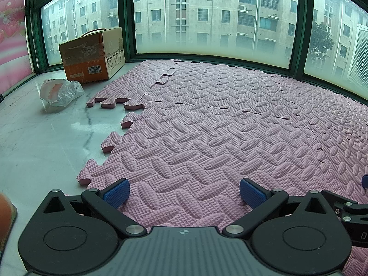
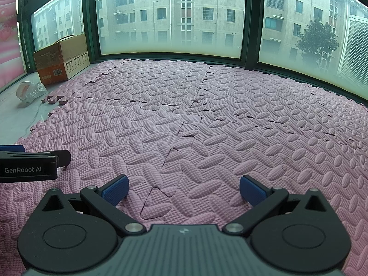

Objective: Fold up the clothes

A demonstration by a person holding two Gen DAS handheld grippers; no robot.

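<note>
No garment shows in either view. My left gripper [image 1: 184, 193] hovers low over the pink foam mat [image 1: 218, 124], open, its blue pads [image 1: 117, 192] wide apart with only mat between them. My right gripper [image 2: 184, 192] is open too, held just above the same pink mat [image 2: 207, 115], nothing between its blue pads [image 2: 251, 192]. In the right wrist view the left gripper's black body [image 2: 30, 163] reaches in from the left edge, level with my right one. The right gripper's black arm [image 1: 352, 209] shows at the right edge of the left wrist view.
A cardboard box [image 1: 92, 56] stands at the back left by the window. A crumpled plastic bag [image 1: 59, 90] lies on the white marble floor [image 1: 41, 142] beside the mat's jagged left edge. Green-framed windows [image 1: 128, 18] close off the far side. Mat tile seams [image 2: 184, 124] are lifted.
</note>
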